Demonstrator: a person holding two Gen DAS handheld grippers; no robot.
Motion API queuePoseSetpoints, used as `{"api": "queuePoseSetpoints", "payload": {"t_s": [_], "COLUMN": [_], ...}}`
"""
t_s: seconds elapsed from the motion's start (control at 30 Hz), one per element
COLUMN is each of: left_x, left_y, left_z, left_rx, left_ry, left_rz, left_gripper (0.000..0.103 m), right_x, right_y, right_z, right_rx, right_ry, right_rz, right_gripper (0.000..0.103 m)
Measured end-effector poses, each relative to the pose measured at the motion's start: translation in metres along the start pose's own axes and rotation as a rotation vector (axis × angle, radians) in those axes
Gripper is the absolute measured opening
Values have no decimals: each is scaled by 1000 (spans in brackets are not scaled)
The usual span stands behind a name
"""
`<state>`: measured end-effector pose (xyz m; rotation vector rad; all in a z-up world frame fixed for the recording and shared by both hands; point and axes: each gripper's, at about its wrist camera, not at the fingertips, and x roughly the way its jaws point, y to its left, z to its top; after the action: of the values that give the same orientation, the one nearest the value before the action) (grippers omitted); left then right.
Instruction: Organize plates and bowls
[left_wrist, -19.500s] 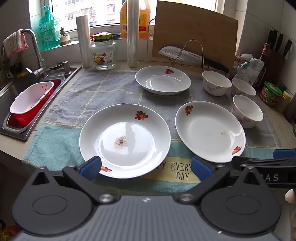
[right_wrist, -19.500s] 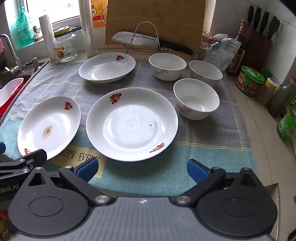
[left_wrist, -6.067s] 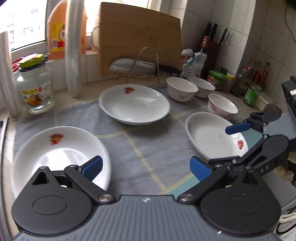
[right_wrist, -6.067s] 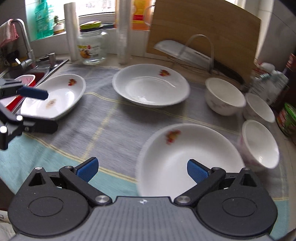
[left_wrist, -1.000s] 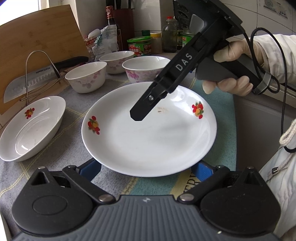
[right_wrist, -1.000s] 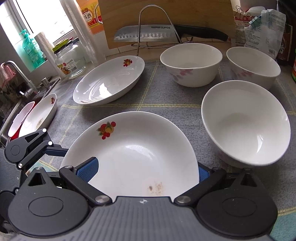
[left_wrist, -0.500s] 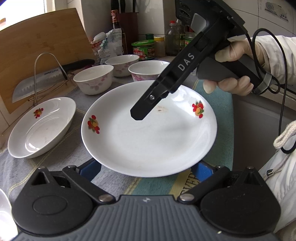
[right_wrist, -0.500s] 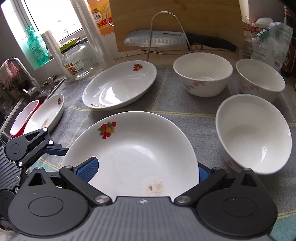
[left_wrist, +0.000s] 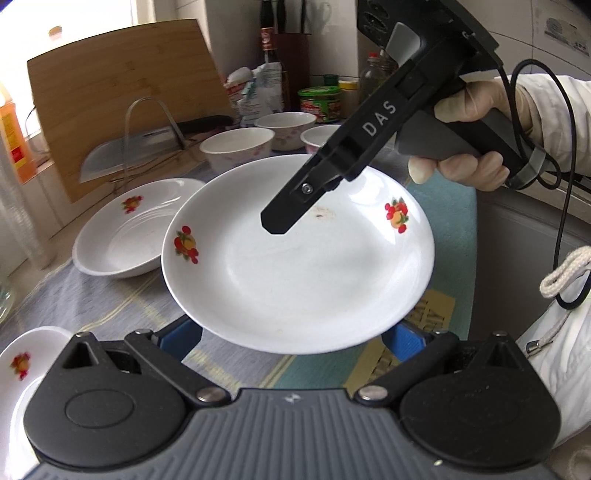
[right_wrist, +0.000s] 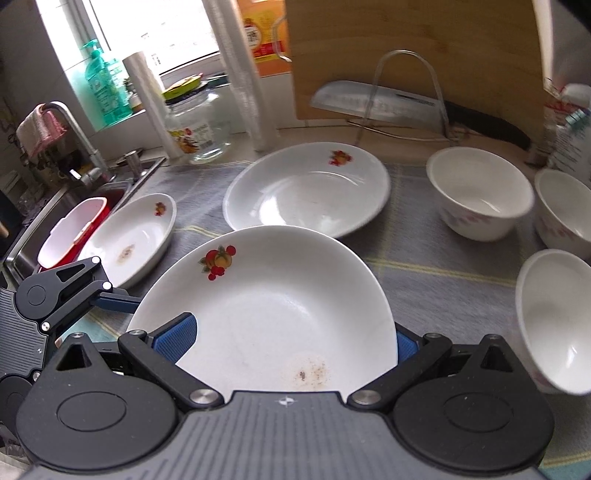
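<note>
A fruit-patterned plate (right_wrist: 273, 302) is being held at its rim by the right gripper (right_wrist: 291, 341) — clenched on it — just in front of the deep plate (right_wrist: 306, 192). The left gripper (left_wrist: 291, 338) is spread beneath. Stacking is judged next — level lowering is being called for.

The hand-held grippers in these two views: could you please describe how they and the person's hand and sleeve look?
Each hand-held gripper has a ribbed grey body, black linkage arms with silver pivot pins, and blue finger pads. The right hand-held gripper, seen from the left wrist, is black with white "DAS" lettering, a grey handle and a black cable. The right hand wears a pale glove below a white sleeve.
</note>
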<state>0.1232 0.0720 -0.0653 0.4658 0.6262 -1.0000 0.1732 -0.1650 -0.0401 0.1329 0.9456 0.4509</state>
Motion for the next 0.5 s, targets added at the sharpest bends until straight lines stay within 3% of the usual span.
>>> {"api": "queuePoseSetpoints", "payload": {"t_s": [0.5], "left_x": [-54], "left_y": [48], "left_z": [-38], "left_rx": [-62], "left_ry": [0], "left_rz": [66], "left_gripper": [102], "right_x": [40], "right_y": [74], "right_z": [34], "right_rx": [-84], "right_ry": [12], "right_rz": [48], "right_gripper": [103]}}
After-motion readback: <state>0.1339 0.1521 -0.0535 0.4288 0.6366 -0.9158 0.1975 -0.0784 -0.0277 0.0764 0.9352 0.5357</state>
